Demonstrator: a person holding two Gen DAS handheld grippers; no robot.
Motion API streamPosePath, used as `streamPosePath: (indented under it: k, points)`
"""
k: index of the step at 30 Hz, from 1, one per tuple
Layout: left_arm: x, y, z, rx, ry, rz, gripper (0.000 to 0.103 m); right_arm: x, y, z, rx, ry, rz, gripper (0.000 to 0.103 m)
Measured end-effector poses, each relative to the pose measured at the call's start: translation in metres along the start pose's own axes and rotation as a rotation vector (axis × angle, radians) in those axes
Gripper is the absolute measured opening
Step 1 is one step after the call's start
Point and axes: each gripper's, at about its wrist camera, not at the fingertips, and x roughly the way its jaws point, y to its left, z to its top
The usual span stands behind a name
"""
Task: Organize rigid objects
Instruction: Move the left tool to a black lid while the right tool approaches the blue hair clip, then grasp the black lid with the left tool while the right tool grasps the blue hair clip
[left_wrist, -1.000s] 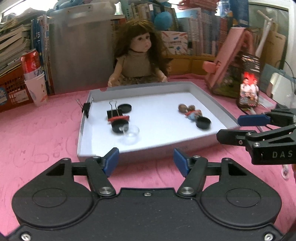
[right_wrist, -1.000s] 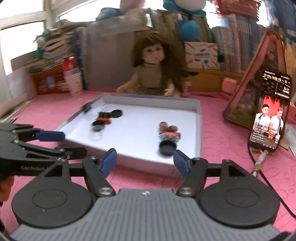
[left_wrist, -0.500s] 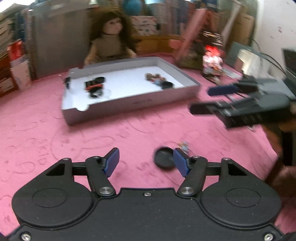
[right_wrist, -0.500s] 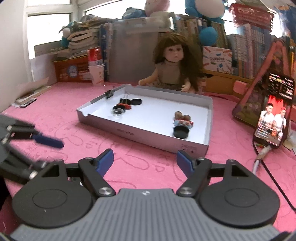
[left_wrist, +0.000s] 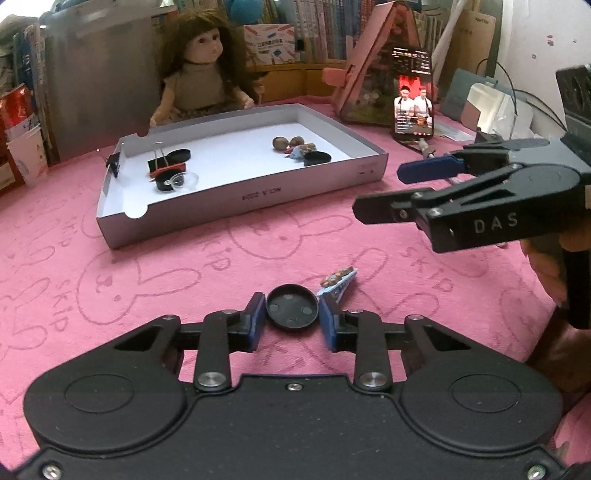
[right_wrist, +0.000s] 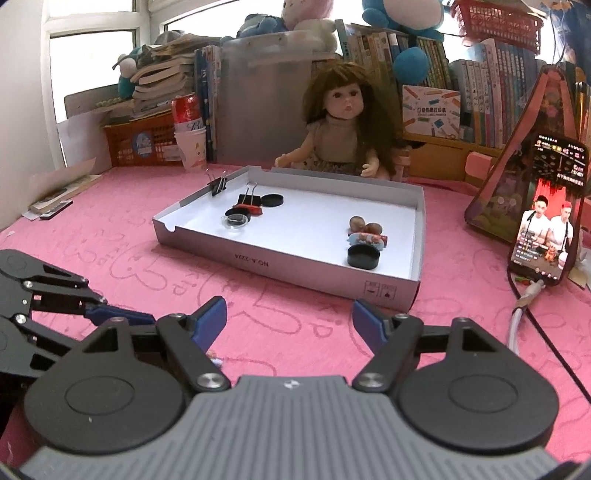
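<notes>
My left gripper (left_wrist: 292, 320) is shut on a black round lid (left_wrist: 292, 306) lying on the pink cloth. A small blue figure piece (left_wrist: 338, 282) lies just right of it. My right gripper (right_wrist: 290, 319) is open and empty above the cloth in front of the grey tray (right_wrist: 258, 260); it also shows in the left wrist view (left_wrist: 391, 192). In the tray lie binder clips (left_wrist: 162, 162), black lids (left_wrist: 317, 158), a clear dish (left_wrist: 181, 180), brown nuts (left_wrist: 288, 142) and another small figure (right_wrist: 367, 239).
A doll (right_wrist: 341, 129) sits behind the tray. A phone (right_wrist: 545, 210) with a cable leans on a pink house at the right. A can and paper cups (right_wrist: 188, 144), books and a grey bin stand at the back.
My left gripper pulled back from the tray to the near cloth and closed around the black lid. My right gripper also drew back from the tray and stays open.
</notes>
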Motion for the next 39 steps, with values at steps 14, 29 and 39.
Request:
streamPosePath:
  k: [14,29,39]
  points:
    - [-0.006,0.03,-0.005,-0.101,-0.023,0.103,0.03,-0.005,0.023,-0.028,0.087,0.016,0.057,0.084]
    - [-0.008,0.035,-0.013,-0.173,-0.053,0.138,0.035,0.003,0.049,-0.038,0.063,0.009,0.055,0.053]
    - [-0.005,0.027,-0.015,-0.17,-0.071,0.158,0.043,-0.003,0.05,-0.042,0.103,-0.028,0.003,0.04]
